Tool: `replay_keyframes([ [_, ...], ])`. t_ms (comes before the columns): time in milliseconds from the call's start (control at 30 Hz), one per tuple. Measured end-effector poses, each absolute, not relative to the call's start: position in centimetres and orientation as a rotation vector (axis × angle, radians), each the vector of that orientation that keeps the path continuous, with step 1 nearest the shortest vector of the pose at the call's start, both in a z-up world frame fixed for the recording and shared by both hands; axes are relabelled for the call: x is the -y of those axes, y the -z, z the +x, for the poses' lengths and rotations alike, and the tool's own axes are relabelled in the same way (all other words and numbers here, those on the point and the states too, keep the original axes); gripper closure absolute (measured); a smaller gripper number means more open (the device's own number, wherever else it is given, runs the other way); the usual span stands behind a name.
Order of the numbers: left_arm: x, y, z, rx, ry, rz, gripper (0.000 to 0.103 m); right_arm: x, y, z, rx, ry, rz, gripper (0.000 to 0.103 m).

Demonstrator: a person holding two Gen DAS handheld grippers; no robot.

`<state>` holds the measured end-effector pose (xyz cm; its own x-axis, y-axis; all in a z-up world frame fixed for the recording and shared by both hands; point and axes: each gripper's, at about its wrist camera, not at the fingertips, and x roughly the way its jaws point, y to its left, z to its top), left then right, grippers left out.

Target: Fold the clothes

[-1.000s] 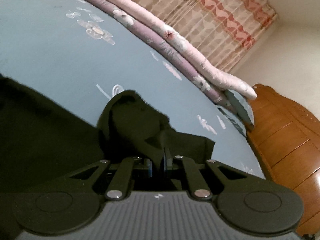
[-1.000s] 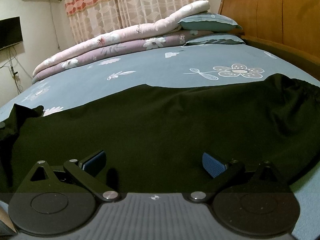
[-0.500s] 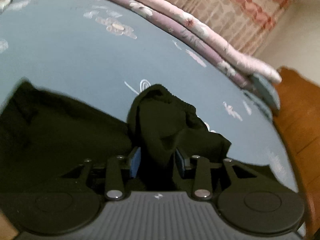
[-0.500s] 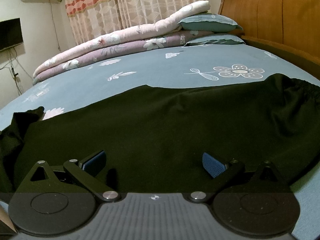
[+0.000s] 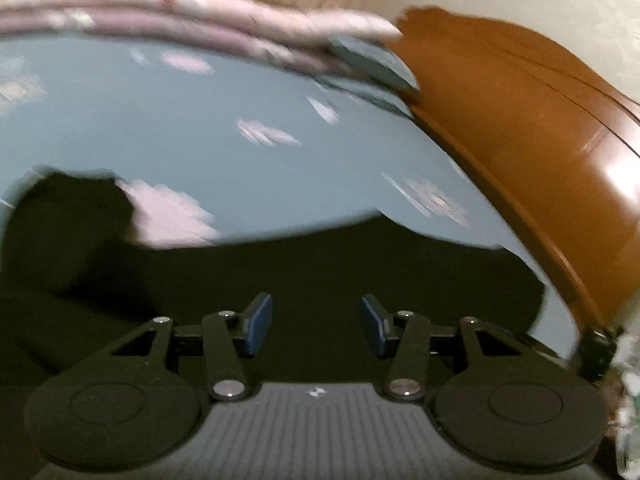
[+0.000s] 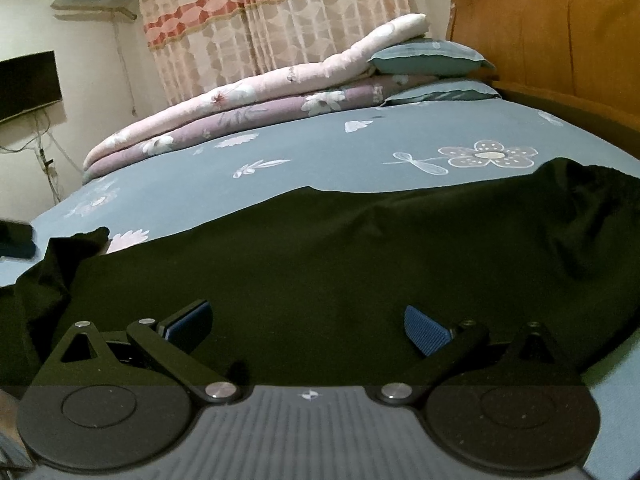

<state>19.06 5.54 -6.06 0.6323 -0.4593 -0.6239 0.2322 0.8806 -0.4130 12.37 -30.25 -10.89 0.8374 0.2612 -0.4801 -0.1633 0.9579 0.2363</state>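
Observation:
A black garment [image 6: 340,248] lies spread across the blue flowered bed sheet [image 6: 304,152], its left end bunched in a rumpled fold [image 6: 60,264]. In the blurred left wrist view the same black garment [image 5: 320,272] fills the lower half. My left gripper [image 5: 316,326] hovers over it, open, with nothing between its blue pads. My right gripper [image 6: 308,324] is open wide, low over the near edge of the cloth, also holding nothing.
Rolled pink and purple quilts [image 6: 248,108] and two blue pillows [image 6: 432,60] line the far side of the bed. A wooden headboard [image 6: 560,40] stands at the right. Curtains [image 6: 260,20] and a wall television [image 6: 28,84] are behind.
My left gripper, shut on a raised fold of the black garment a second ago, has opened and let it go, then swung right toward the headboard. The right gripper stayed still.

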Motion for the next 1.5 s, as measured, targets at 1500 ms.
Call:
replay_keyframes([
  [1500, -2.3, 12.7, 11.8, -0.755, 0.33, -0.261, 0.033, 32.3, 10.8, 9.5, -0.521, -0.206, 0.084, 0.0],
])
